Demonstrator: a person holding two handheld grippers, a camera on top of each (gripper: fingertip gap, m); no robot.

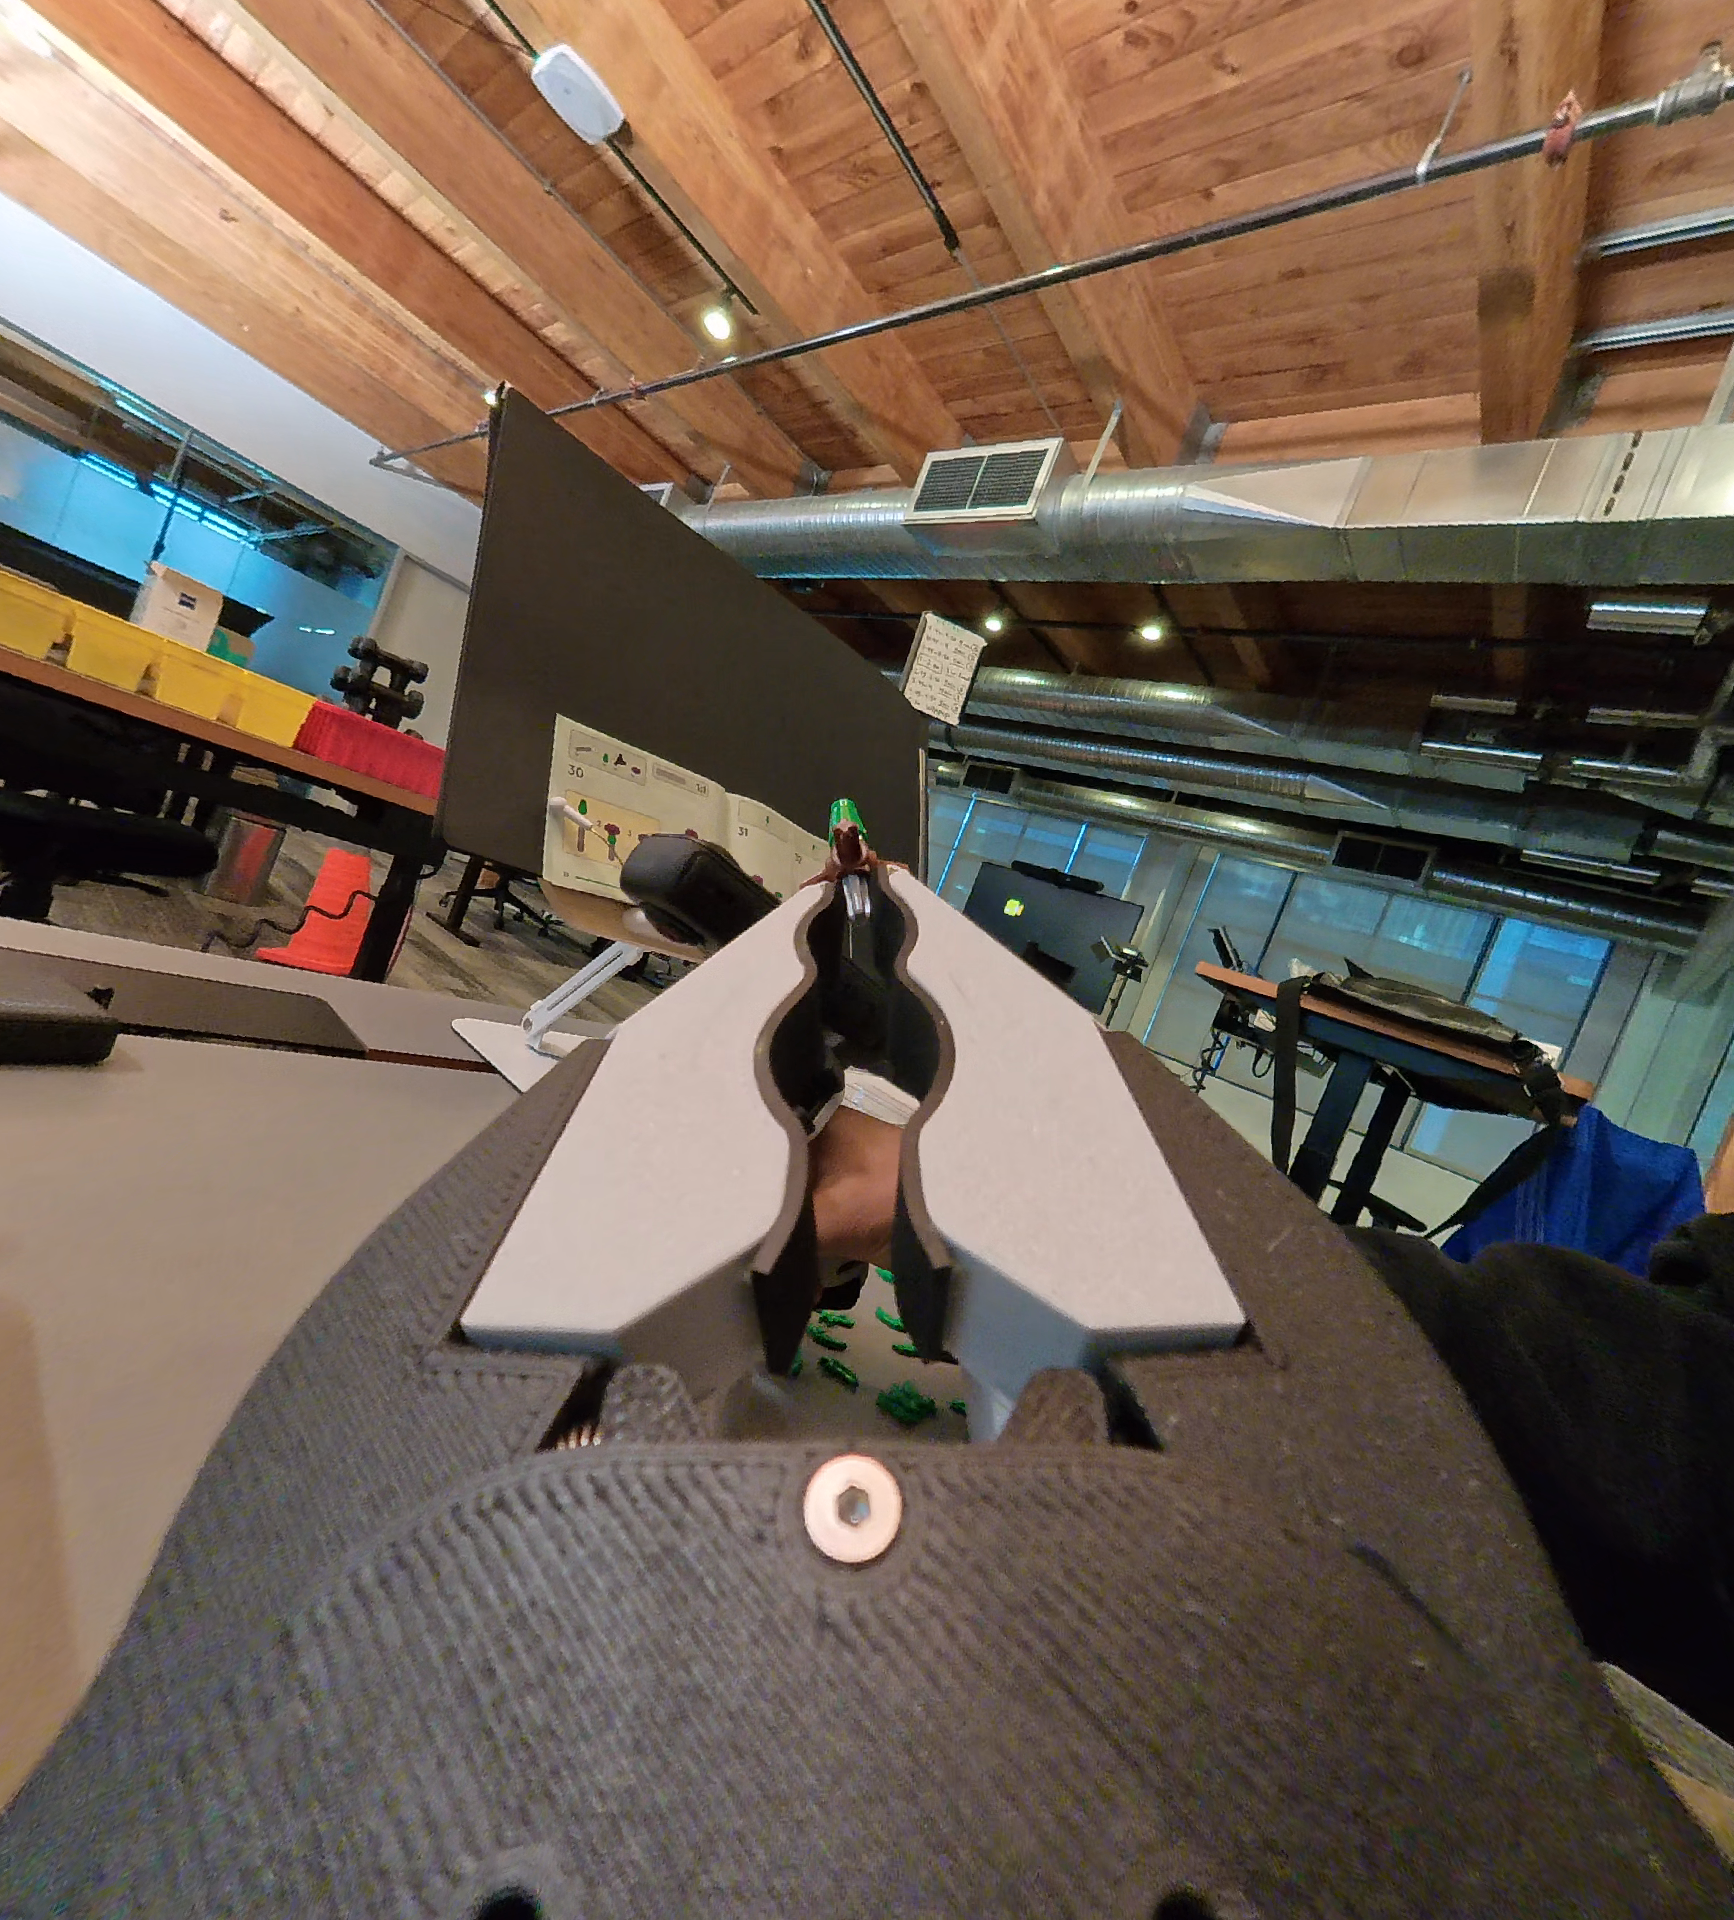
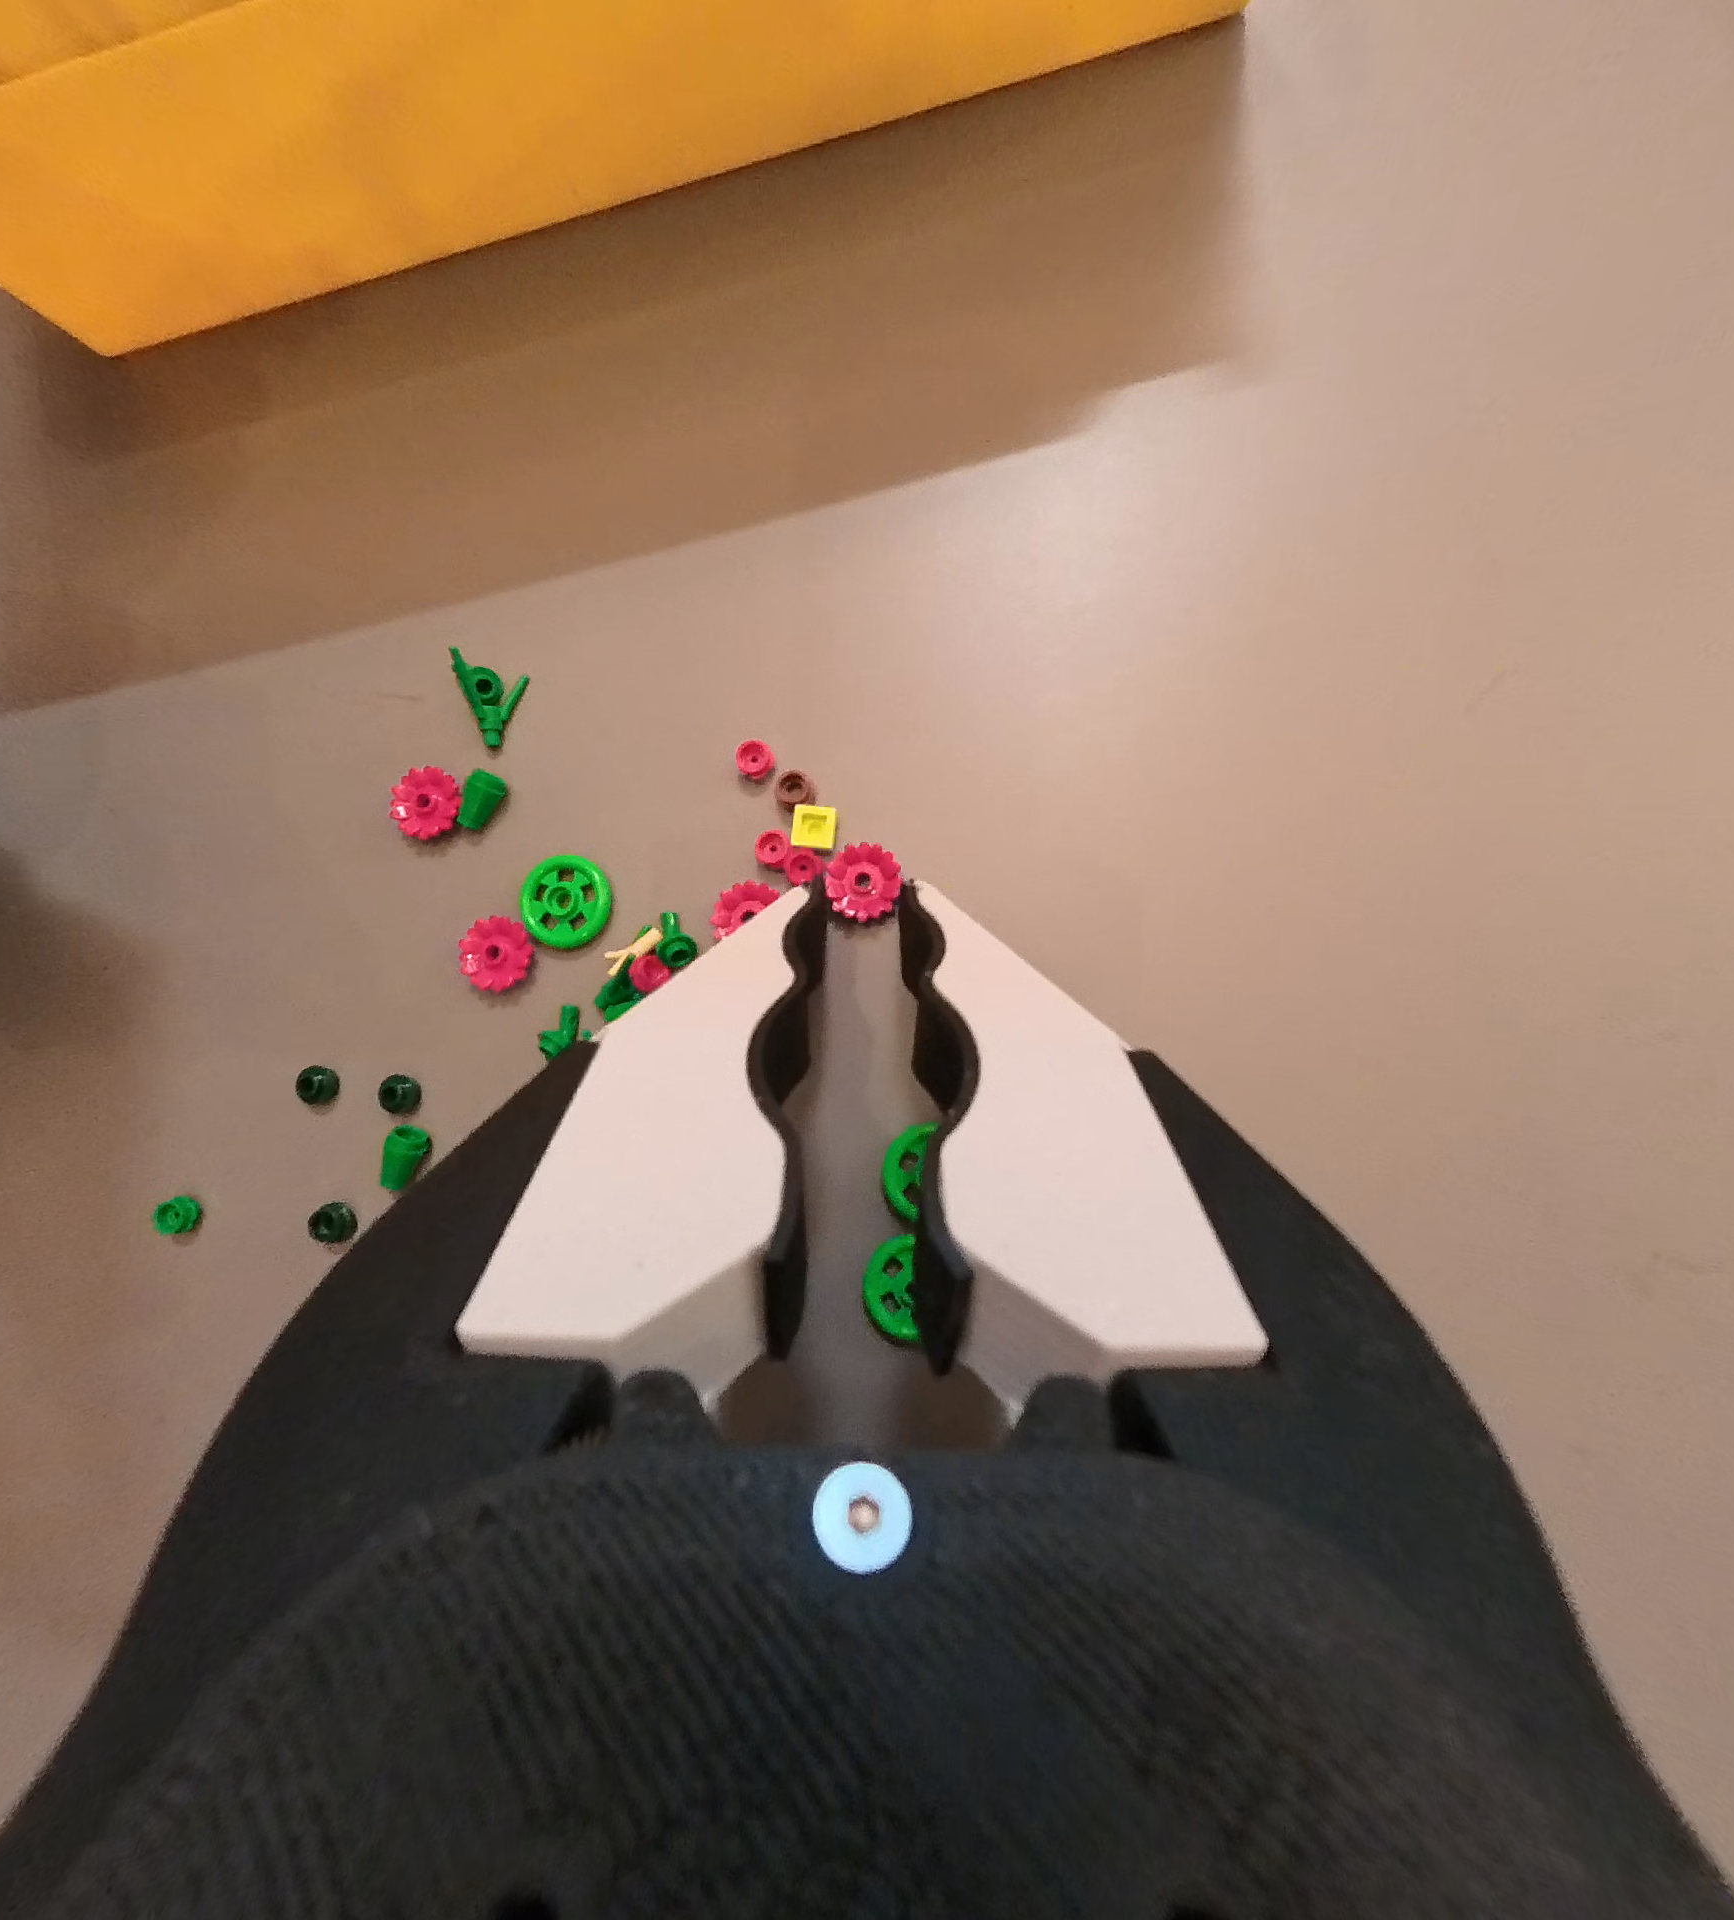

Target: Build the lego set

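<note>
My left gripper (image 1: 850, 883) is raised off the table and shut on a small brown and green lego stem piece (image 1: 847, 836) that sticks out past its tips. My right gripper (image 2: 861, 896) points down at the table, its tips closed against both sides of a magenta flower piece (image 2: 861, 881). Loose pieces lie around it: more magenta flowers (image 2: 495, 952), a green wheel (image 2: 565, 901), a yellow square tile (image 2: 813, 826), small red rounds (image 2: 755, 758) and dark green studs (image 2: 317, 1086). Two green wheels (image 2: 902, 1174) show between the right fingers.
A yellow bin (image 2: 427, 156) stands at the far edge in the right wrist view. In the left wrist view an open instruction booklet (image 1: 634, 810) leans on a white stand (image 1: 572, 1003) before a dark divider panel (image 1: 655, 644). A dark sleeve (image 1: 1621, 1455) is at right. Left tips to right tips: about 20 centimetres. From the right gripper's tips to the green wheel (image 2: 565, 901) is close to 5 centimetres.
</note>
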